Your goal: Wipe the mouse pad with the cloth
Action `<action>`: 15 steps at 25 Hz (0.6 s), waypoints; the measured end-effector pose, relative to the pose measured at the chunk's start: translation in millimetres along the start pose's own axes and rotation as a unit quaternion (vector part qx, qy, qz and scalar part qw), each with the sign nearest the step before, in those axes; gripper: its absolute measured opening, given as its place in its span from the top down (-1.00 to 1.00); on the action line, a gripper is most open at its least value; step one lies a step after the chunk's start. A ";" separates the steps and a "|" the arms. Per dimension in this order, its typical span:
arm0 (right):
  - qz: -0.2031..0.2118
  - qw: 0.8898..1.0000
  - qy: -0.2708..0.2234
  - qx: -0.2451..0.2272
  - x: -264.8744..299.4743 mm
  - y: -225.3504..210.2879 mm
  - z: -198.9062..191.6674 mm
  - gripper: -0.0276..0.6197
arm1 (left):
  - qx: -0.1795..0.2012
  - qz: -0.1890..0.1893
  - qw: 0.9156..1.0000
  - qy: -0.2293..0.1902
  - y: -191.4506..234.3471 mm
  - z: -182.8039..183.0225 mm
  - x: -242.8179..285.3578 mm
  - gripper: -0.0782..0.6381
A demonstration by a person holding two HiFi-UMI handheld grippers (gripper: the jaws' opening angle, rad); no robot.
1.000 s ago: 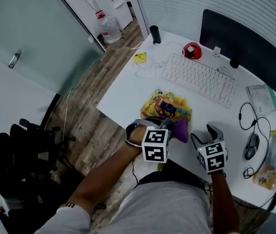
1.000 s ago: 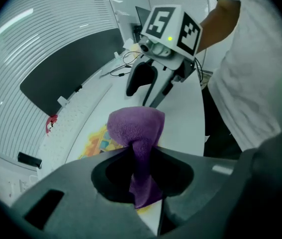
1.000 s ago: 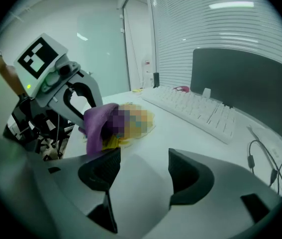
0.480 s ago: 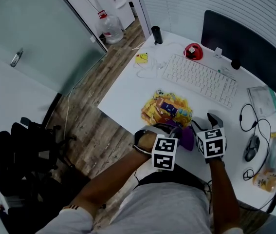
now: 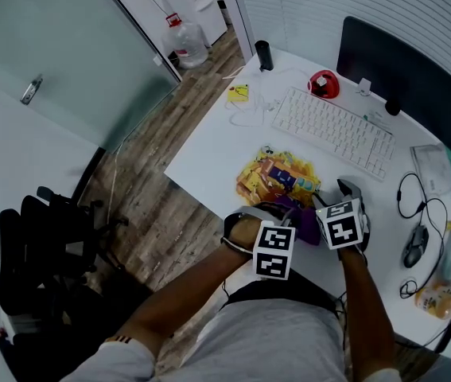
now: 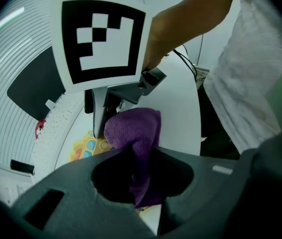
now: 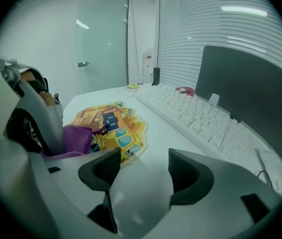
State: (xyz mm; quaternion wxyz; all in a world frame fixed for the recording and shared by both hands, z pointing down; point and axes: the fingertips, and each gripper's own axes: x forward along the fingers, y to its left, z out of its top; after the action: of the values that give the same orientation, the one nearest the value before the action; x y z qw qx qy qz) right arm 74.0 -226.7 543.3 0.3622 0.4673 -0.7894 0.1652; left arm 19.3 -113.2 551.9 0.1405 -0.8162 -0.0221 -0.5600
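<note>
The white desk (image 5: 209, 153) fills most of my head view, with the dark monitor (image 5: 404, 70) and the keyboard (image 5: 332, 130) along its far side. Nearer to me lies the yellow cartoon-print mouse pad (image 5: 277, 177), flat and apparently loose on the surface. The purple cloth (image 6: 136, 133) is bunched at the pad's near edge, and my left gripper (image 6: 141, 168) is clenched on a fold of it, the rest bulging out past the jaws. My right gripper (image 7: 143, 166) has its jaws apart with nothing between them, only bare desk just beside the pad's near corner.

My worry is the pad itself. It looks thin and nothing pins it, so a stroke could drag it toward the keyboard instead of wiping it. The fold I hold is narrow and could pull free under pressure. The two grippers also sit close together, so a wide sweep might knock them.
</note>
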 end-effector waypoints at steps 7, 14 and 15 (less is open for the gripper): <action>0.006 1.000 -0.001 0.004 -1.1 0.5 -0.2 0.11 | -0.028 0.002 1.000 0.003 2.7 -25.8 -9.8 0.55; 0.008 1.000 0.000 0.001 -1.4 0.5 -0.8 0.11 | -0.092 0.025 0.995 0.020 20.3 -88.1 -26.0 0.55; 0.008 1.000 -0.001 0.001 -1.9 1.0 0.0 0.11 | -0.103 0.029 0.994 0.023 23.5 -98.3 -28.5 0.55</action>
State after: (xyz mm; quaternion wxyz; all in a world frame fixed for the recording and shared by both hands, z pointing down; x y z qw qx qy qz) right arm 73.7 -225.0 542.0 0.3593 0.4613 -0.7936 0.1683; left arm -76.0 -157.2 553.6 0.0720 -0.8137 0.0623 -0.5735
